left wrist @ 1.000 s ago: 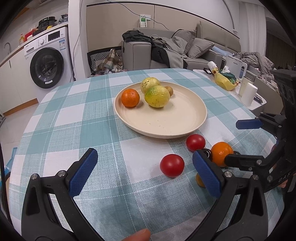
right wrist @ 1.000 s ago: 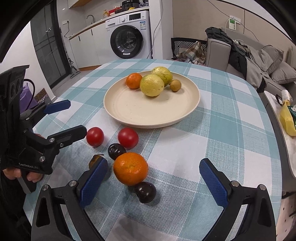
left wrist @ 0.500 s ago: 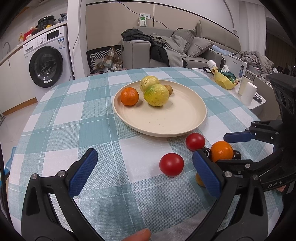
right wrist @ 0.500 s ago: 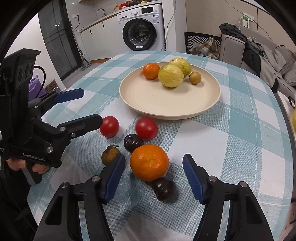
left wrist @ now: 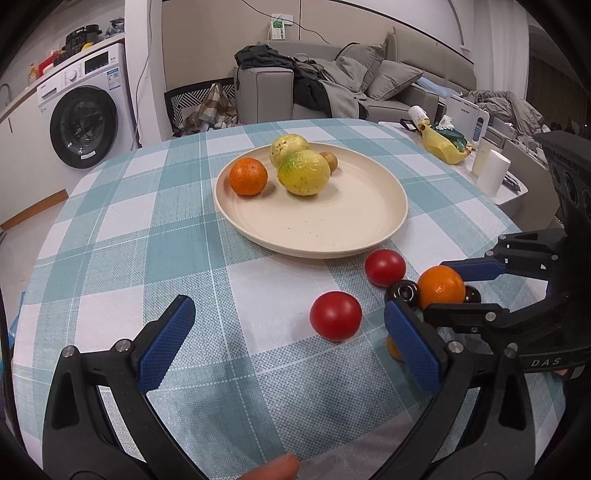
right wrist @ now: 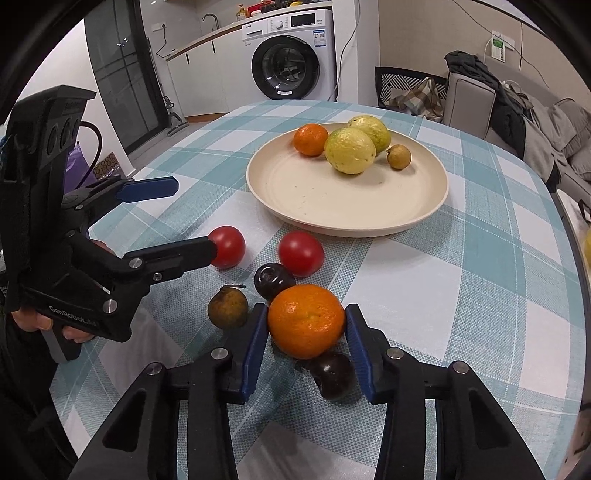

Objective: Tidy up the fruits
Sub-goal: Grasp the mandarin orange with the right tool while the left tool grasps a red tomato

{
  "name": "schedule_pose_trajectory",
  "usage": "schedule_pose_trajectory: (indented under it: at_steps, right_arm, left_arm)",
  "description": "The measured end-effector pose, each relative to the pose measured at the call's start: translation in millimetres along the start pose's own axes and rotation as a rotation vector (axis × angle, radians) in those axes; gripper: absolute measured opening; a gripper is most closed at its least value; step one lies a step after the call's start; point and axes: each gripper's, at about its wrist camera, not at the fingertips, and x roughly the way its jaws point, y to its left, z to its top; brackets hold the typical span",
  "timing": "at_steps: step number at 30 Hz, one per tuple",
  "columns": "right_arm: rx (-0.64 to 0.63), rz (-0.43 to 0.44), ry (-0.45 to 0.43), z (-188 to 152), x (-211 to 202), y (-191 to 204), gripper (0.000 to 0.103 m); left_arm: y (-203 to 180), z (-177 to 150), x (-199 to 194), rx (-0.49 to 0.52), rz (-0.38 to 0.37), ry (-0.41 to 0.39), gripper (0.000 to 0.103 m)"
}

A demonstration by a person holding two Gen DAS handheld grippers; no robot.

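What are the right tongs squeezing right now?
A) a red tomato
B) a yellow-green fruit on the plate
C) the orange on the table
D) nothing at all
C: in the right wrist view the right tongs have both blue pads pressed against the sides of the orange lying on the tablecloth, while the left tongs are wide open with nothing between them.

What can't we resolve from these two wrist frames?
- Brown fruit: left wrist view, mostly hidden behind the left tongs pad.
- Dark plum: right wrist view, partly under the orange inside the right tongs.
- Washer label: too small to read.
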Motion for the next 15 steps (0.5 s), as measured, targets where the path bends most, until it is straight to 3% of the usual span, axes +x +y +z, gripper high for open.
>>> schedule_pose_trajectory:
  at_steps: [9,15]
  right_arm:
    - [0.002,-0.005,-0.036,2.9,-8.4,-2.1,0.043]
    - [0.034,-0.019,-0.077,5.3,-16.6,-8.0,0.043]
  left_arm:
    - [-1.7,-1.2,6.4,0.015,-0.021,0.039,0.102]
    - [-1.8,-0.3,12.1,0.016,-0.047,0.063,0.089]
